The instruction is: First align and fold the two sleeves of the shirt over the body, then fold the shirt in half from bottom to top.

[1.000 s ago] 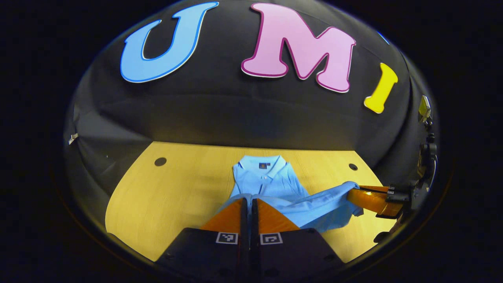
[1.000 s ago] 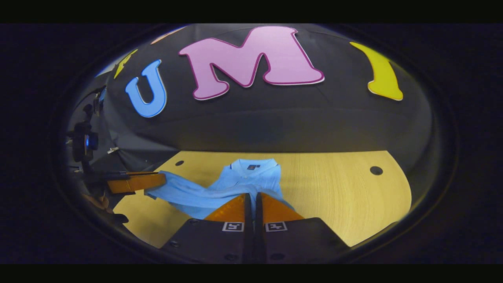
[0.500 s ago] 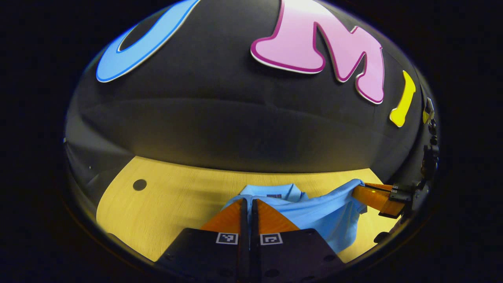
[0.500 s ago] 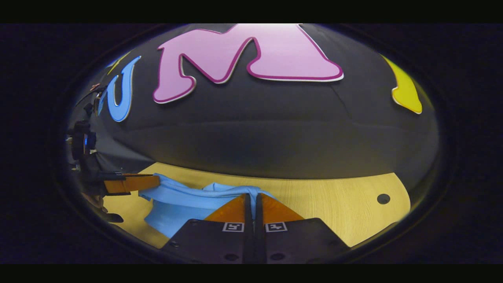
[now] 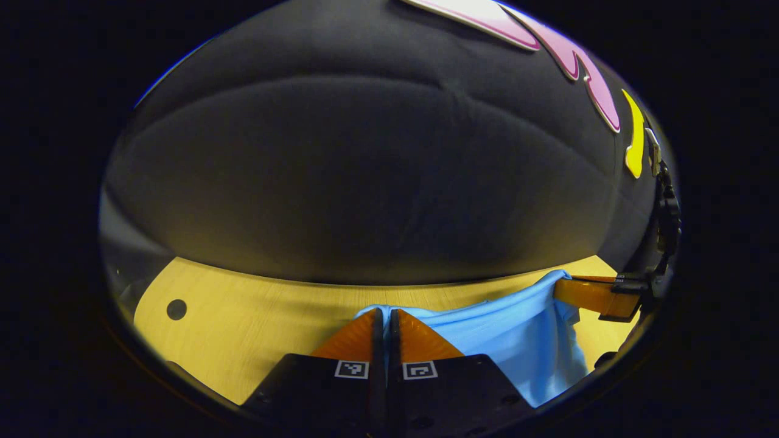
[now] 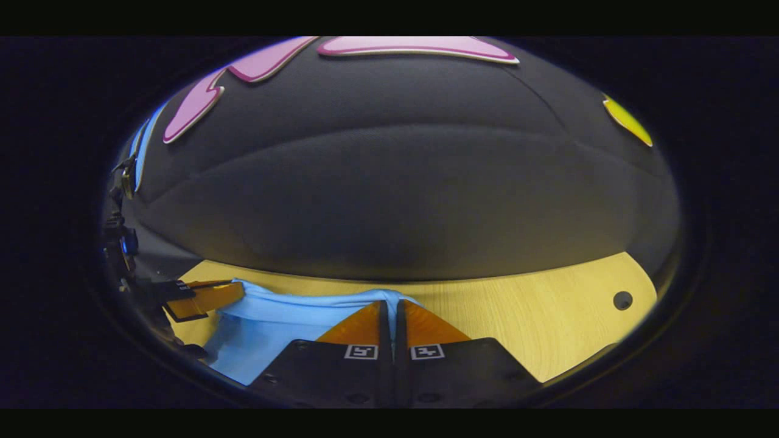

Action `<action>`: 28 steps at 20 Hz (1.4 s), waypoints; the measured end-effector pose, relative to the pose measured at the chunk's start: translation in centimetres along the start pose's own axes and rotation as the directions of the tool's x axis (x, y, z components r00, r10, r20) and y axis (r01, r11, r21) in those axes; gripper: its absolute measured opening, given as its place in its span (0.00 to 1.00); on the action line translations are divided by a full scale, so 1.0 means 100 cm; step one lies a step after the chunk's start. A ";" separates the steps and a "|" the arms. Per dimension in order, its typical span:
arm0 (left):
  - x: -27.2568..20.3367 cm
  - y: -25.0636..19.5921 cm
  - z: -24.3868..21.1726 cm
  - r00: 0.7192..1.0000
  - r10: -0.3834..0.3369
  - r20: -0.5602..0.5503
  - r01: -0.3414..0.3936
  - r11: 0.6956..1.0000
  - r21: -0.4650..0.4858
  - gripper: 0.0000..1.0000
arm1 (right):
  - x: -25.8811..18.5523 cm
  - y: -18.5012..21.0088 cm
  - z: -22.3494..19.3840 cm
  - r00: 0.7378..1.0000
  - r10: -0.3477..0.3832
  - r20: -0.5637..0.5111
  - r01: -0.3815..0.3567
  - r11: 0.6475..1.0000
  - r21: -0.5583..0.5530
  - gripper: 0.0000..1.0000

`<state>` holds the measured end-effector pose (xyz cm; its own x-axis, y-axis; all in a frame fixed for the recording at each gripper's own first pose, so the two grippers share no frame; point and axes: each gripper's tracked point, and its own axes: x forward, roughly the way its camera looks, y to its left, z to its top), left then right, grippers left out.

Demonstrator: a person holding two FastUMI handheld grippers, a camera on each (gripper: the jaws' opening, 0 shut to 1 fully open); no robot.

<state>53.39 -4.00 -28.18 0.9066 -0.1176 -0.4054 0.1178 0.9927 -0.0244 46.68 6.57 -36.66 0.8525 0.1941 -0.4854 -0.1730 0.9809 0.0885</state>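
At the bottom centre of the left gripper view, the left gripper [image 5: 381,311] has its two fingers pressed together on the edge of the light blue shirt [image 5: 511,331], which emerges right at the fingertips. From there the cloth runs to the right of the frame, its long axis roughly horizontal, up to the right gripper [image 5: 563,291] at the right edge, whose fingers pinch the other end; below that stretched edge the fabric hangs down toward the lower right.

In the right gripper view, the same span appears mirrored: the right gripper's own fingers [image 6: 359,325] close on the shirt at bottom centre, and the cloth stretches left to the left gripper, near the left edge.

The wooden table [image 5: 261,322] lies beneath. A round hole [image 5: 176,309] sits at lower left of the left gripper view; another round hole [image 6: 622,300] sits at right in the right gripper view. The collar is hidden.
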 end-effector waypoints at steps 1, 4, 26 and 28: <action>0.005 0.002 -0.003 1.000 0.018 0.004 -0.018 1.000 0.007 0.07 | 0.001 -0.001 -0.006 1.000 -0.003 -0.011 0.003 1.000 -0.024 0.05; 0.001 0.011 0.001 0.997 0.080 0.022 -0.081 0.995 0.057 0.23 | -0.007 -0.014 -0.009 0.999 -0.047 -0.009 0.046 0.993 -0.112 0.11; -0.475 -0.066 0.075 0.940 -0.039 0.338 0.018 0.998 0.065 0.97 | -0.409 0.072 0.086 0.907 -0.139 0.397 0.197 0.974 -0.109 0.97; -0.510 -0.069 0.066 0.942 -0.029 0.333 0.002 0.997 0.080 0.97 | -0.439 0.083 0.078 0.912 -0.123 0.391 0.170 0.982 -0.087 0.97</action>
<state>9.01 -5.02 -1.28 0.9860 -0.1479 -0.0769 0.1518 0.9873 0.0479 11.66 6.27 -7.77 0.9918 0.0594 -0.1134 -0.0677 0.9952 -0.0709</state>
